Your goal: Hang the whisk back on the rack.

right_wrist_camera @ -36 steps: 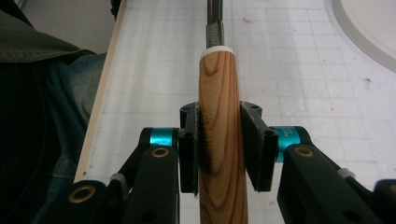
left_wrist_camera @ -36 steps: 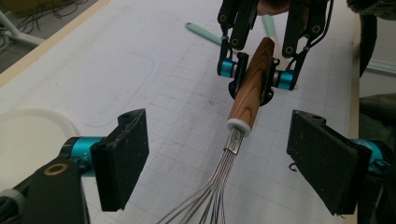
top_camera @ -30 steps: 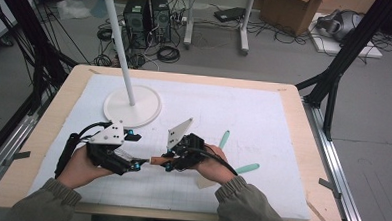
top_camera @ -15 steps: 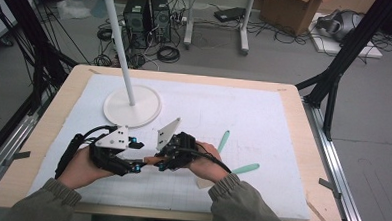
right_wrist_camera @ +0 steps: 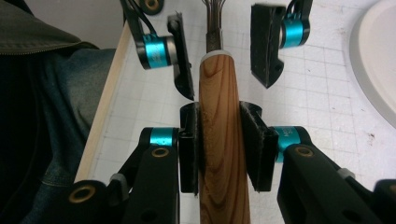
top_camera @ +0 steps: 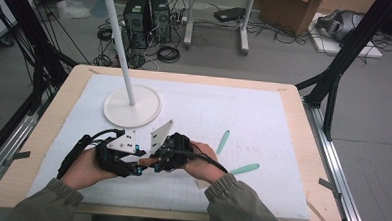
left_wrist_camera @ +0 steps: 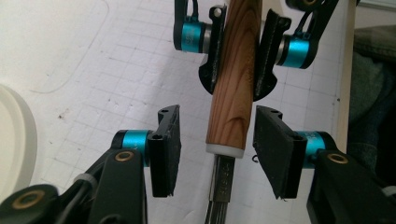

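A wooden handle [right_wrist_camera: 223, 140] with a white collar and a metal wire stem [left_wrist_camera: 223, 182] is held level above the white mat. My right gripper [right_wrist_camera: 222, 149] is shut on the handle, both pads pressing the wood. My left gripper [left_wrist_camera: 222, 149] faces it from the other end. Its jaws have just been closing and stand on either side of the collar end, with a gap on each side. In the high view the left gripper [top_camera: 137, 164] and right gripper [top_camera: 155, 163] meet tip to tip near the table's front, with the handle [top_camera: 145, 162] between them.
A white stand with a round base [top_camera: 132, 106] and a tall pole stands at the back left of the mat [top_camera: 264, 113]. Two teal utensils [top_camera: 223, 141] [top_camera: 244, 168] lie to the right of my hands. The table's wooden front edge [top_camera: 169, 212] is close behind my wrists.
The right hand has shifted left with the handle, so the two grippers now meet. The left hand has stayed in place.
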A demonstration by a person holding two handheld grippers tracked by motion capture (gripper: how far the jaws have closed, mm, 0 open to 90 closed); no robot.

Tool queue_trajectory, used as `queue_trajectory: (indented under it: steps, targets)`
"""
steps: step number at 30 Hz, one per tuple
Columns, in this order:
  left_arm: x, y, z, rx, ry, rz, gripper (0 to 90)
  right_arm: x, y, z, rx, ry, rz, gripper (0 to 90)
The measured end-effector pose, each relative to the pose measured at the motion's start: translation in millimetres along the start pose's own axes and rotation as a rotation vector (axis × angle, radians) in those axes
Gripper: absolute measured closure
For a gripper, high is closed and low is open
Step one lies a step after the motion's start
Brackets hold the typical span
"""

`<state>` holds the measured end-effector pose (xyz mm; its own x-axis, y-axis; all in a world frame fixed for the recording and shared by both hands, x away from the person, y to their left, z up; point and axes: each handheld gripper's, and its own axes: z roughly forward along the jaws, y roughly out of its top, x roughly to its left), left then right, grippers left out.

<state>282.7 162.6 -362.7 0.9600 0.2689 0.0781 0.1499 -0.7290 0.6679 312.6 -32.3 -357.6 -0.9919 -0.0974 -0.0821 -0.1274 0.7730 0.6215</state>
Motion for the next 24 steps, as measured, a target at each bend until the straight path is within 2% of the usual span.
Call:
queue_trajectory:
  steps: [6, 8, 9, 11, 14, 18, 21, 24]
  targets:
    - [-0.1, 2.7, 4.8, 0.056, -0.022, -0.002, 61.9, 2.3, 3.5, -1.6, -0.008, -0.009, -0.016, 70.3]
    - [-1.6, 3.7, 4.8, 0.063, -0.030, 0.012, 67.4, 3.0, 4.4, -1.9, -0.009, -0.013, -0.021, 70.3]
    - [-2.5, 3.9, 5.2, 0.066, -0.022, 0.019, 68.9, 2.7, 4.2, -1.7, -0.009, -0.014, -0.023, 70.2]
    - [-2.4, 4.4, 5.1, 0.074, -0.032, 0.019, 69.6, 1.7, 3.6, -1.9, -0.015, -0.005, -0.025, 70.1]
    - [-4.0, 5.9, 4.3, 0.084, -0.023, 0.029, 70.4, 1.2, 3.0, -2.3, -0.030, 0.004, -0.023, 69.7]
    - [-6.0, 9.0, -0.1, 0.069, 0.002, 0.036, 71.4, -1.5, 1.3, -7.3, -0.078, 0.004, 0.005, 66.8]
    - [-4.7, 10.0, -5.4, 0.056, 0.021, 0.030, 71.5, -1.6, -0.4, -12.7, -0.104, -0.012, 0.027, 61.7]
    - [-3.0, 9.1, -10.6, 0.033, 0.038, 0.015, 71.5, -2.2, -4.9, -19.5, -0.154, -0.042, 0.054, 55.9]
